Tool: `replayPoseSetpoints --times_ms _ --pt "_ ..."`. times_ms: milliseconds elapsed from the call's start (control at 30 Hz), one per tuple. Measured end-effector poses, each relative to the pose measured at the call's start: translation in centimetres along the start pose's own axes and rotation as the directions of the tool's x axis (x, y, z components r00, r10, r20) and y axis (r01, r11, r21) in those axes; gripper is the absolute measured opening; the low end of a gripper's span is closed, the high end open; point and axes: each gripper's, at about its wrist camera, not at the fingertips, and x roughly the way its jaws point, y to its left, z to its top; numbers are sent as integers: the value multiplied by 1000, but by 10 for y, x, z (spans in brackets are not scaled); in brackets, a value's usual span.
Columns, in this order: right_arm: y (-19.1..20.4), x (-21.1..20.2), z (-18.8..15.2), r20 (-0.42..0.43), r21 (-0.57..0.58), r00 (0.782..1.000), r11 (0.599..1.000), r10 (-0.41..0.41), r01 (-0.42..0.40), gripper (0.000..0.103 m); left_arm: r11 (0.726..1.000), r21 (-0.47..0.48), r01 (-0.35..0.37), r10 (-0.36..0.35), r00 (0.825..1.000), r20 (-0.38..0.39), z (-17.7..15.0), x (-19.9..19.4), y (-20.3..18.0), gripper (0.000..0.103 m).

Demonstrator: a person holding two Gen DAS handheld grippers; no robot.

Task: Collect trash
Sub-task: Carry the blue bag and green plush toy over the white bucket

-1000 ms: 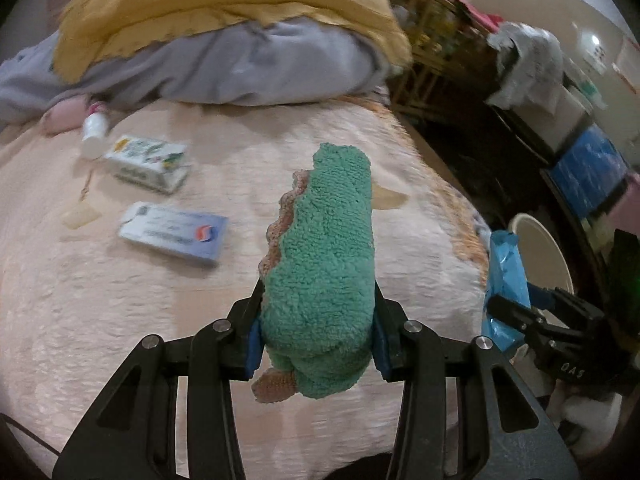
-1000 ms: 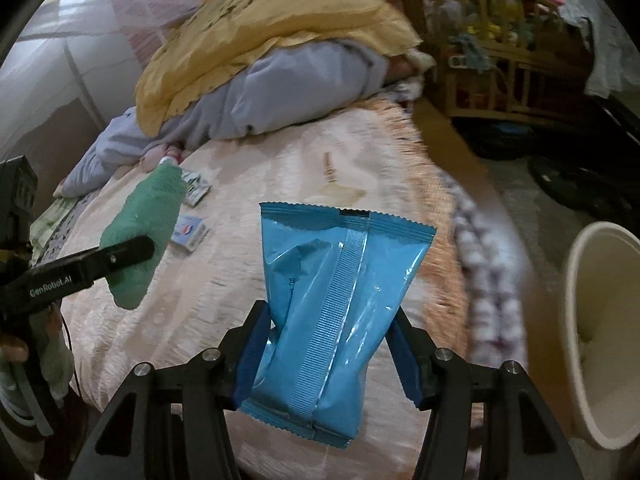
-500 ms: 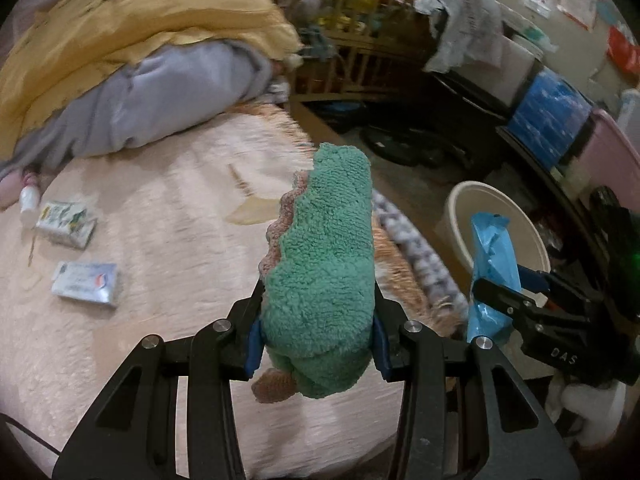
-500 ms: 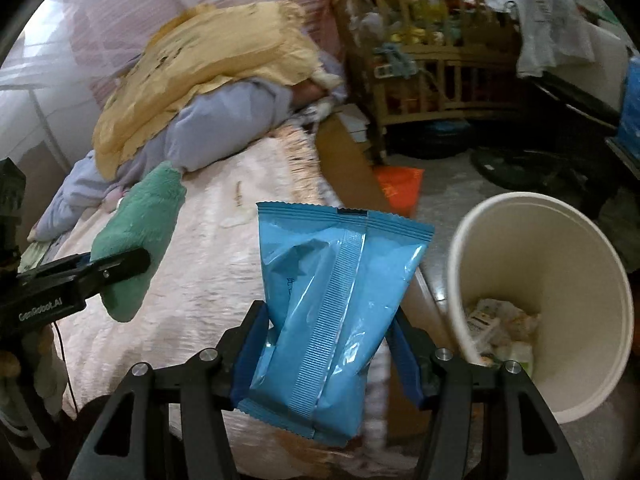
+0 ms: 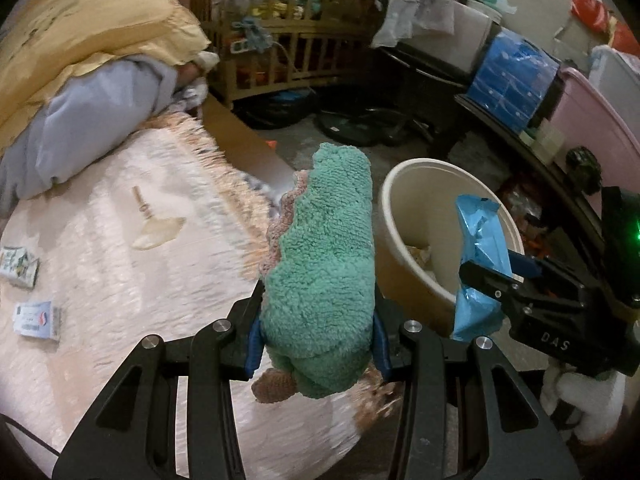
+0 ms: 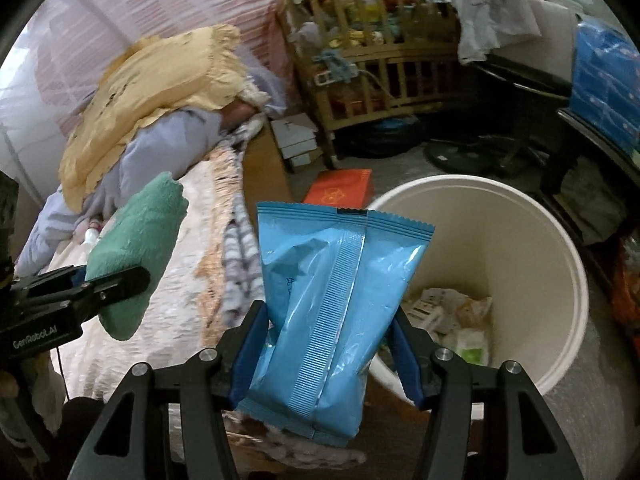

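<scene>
My left gripper (image 5: 316, 344) is shut on a fuzzy green sock with a pink scalloped trim (image 5: 324, 272), held upright over the bed's edge. My right gripper (image 6: 324, 352) is shut on a blue foil snack packet (image 6: 332, 304), just left of a cream waste bin (image 6: 560, 272) that holds paper scraps. In the left wrist view the bin (image 5: 400, 208) stands right of the sock, and the right gripper (image 5: 486, 280) with the blue packet (image 5: 480, 240) hangs over its near rim. The right wrist view shows the green sock (image 6: 136, 248) and left gripper (image 6: 116, 284) at the left.
A peach bedspread (image 5: 120, 240) carries two small cartons (image 5: 36, 316) and a flat wooden piece (image 5: 158, 232). Yellow and grey bedding (image 5: 80, 60) is piled at the head. A wooden crib (image 5: 288, 40), an orange box (image 6: 340, 188) and dark cluttered shelves (image 5: 500, 92) surround the floor.
Both grippers have swung right, off the bed toward the floor. The waste bin has come fully into view, near the blue packet. Both holds are unchanged.
</scene>
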Motion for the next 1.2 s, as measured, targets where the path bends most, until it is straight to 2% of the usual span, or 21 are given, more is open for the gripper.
replayPoseSetpoints --times_ms 833,1200 --pt "-80 4 8 5 104 997 992 -71 70 57 995 68 71 -67 996 -59 31 57 -66 41" --pt "-95 6 9 0 132 992 984 -123 121 57 992 29 123 -121 990 -72 42 72 -76 41"
